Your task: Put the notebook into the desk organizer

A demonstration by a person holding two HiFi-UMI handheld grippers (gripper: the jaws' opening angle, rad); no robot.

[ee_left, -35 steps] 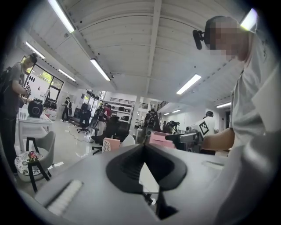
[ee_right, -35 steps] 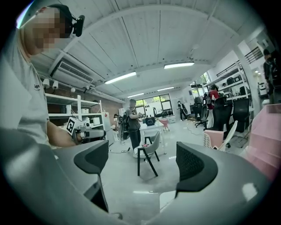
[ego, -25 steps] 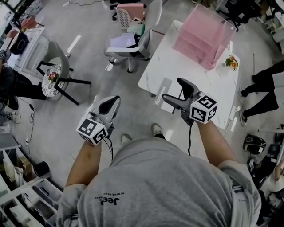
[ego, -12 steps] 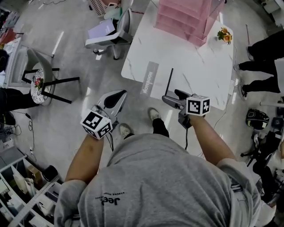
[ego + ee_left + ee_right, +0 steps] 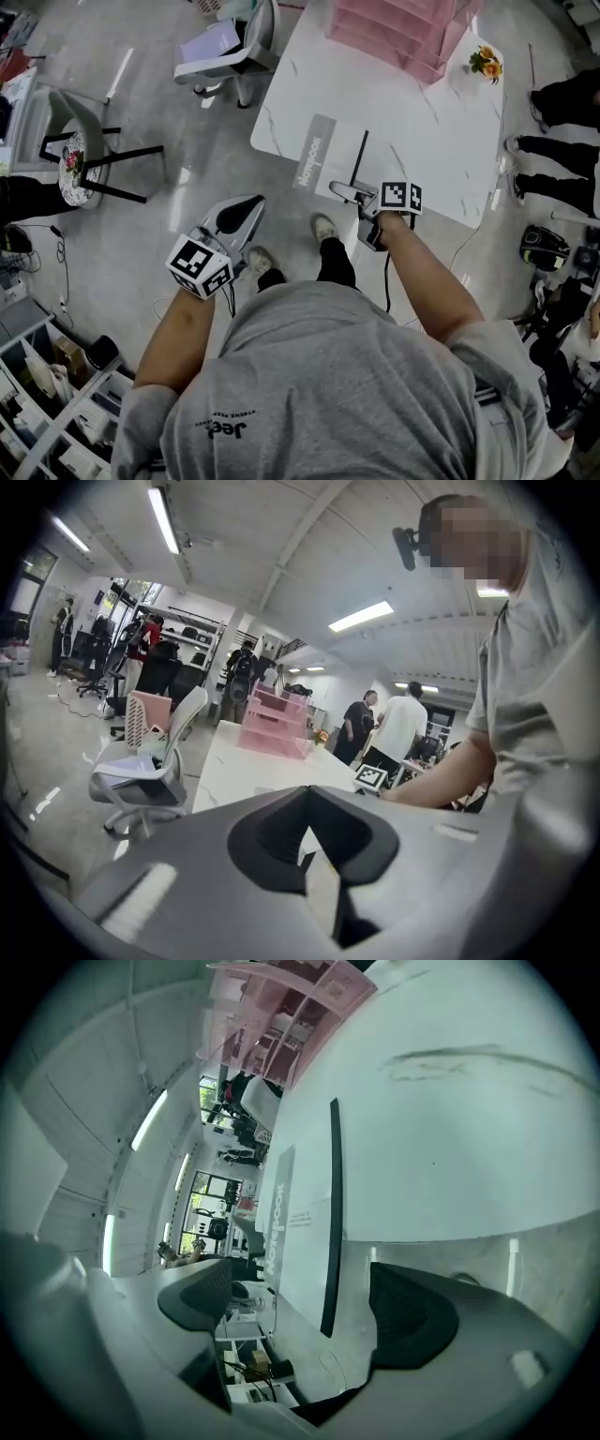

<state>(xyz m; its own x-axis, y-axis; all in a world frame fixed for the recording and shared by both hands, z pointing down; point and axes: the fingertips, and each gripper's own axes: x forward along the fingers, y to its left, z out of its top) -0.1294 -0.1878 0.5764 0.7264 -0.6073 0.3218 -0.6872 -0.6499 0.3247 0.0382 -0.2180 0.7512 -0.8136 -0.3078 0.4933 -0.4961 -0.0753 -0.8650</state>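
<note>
The notebook (image 5: 330, 161), grey and white with a black elastic band, lies flat at the near left edge of the white table (image 5: 422, 141). My right gripper (image 5: 345, 193) is at the notebook's near edge, rolled on its side. In the right gripper view the notebook (image 5: 305, 1222) shows between the spread jaws of this open gripper (image 5: 305, 1305), with nothing gripped. The pink desk organizer (image 5: 398, 28) stands at the table's far side, also seen as the pink organizer (image 5: 281, 1007). My left gripper (image 5: 246, 208) hangs over the floor left of the table, shut and empty.
A small flower pot (image 5: 485, 62) stands right of the organizer. An office chair (image 5: 234, 47) is by the table's far left corner, and a stool (image 5: 80, 159) further left. A person's legs (image 5: 553, 103) are beyond the table's right side.
My right gripper has moved forward to the notebook's near edge and rolled onto its side. The view has come closer to the table. The left gripper stays over the floor.
</note>
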